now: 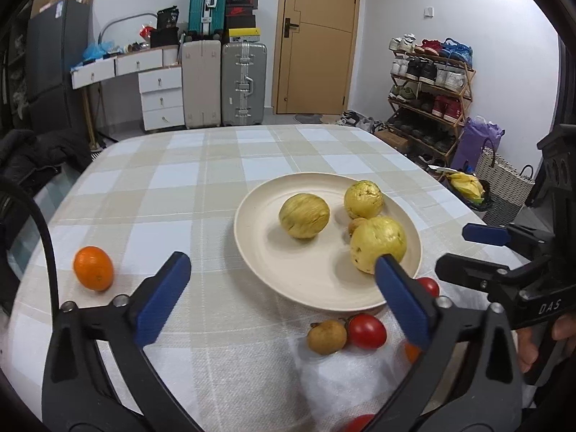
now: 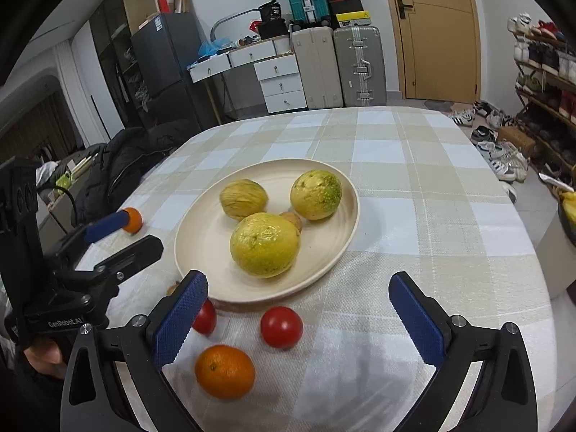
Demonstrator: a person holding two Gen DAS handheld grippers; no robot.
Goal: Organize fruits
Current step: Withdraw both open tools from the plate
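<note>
Here the plate (image 2: 345, 216) sits near the middle of the table, holding three yellow-green fruits (image 2: 264, 244) and a small brown fruit (image 2: 292, 220) tucked between them. Loose fruit lies on the cloth toward the near edge: two red tomatoes (image 2: 281, 327), an orange (image 2: 225, 371) closest to the edge, and a second small brown fruit (image 1: 326, 336) beside a tomato. Another orange (image 1: 93, 268) lies well apart, toward the left edge. The left gripper (image 1: 284, 284) and the right gripper (image 2: 298, 318) both stand spread wide with nothing between the pads, each hovering over the near side of the plate. The step in hand is judged to be picking the next loose fruit; round, smooth fruit may roll, so a good approach lowers the pads to either side of its widest part and closes gently, especially on a soft tomato. The table wears a beige-and-white checked cloth (image 2: 414, 165). Beyond it stand suitcases (image 2: 356, 64), white drawers (image 2: 280, 82), a wooden door (image 2: 435, 32) and a shoe rack (image 1: 428, 90).
</note>
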